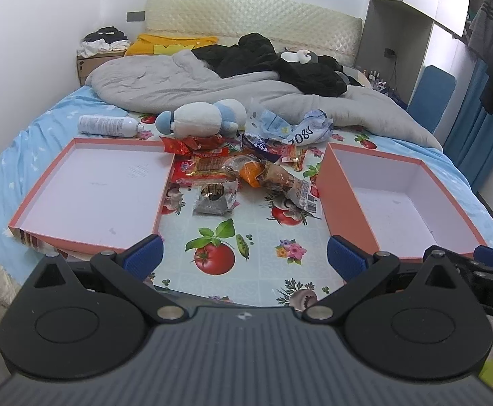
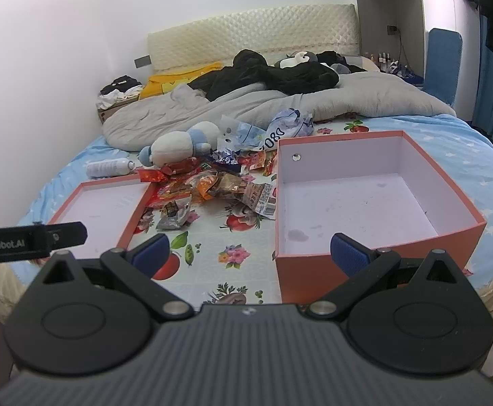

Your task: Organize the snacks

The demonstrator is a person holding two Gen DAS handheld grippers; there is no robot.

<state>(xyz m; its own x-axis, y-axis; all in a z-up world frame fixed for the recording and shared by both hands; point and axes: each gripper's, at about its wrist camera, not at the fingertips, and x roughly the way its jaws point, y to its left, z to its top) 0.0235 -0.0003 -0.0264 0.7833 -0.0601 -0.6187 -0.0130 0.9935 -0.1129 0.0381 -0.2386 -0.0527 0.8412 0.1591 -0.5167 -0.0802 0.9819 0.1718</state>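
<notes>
A: Fingers?
B: Left gripper and right gripper both spread wide, holding nothing.
A: Snacks?
B: Snacks piled on the bed's patterned cloth, between the shallow lid and the deep box.

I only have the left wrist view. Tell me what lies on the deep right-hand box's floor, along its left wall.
Observer: No snacks there. The right wrist view shows the deep orange box bare inside, with only a few dark smudges on the floor near that wall.
Operator: Describe that wall's inner face. I only see its outside.
Observer: It is white, with one small round metal eyelet near the top, towards the back.
Operator: Give me the right gripper's state.
Observer: The right gripper has its jaws wide apart, with nothing between them.
</notes>
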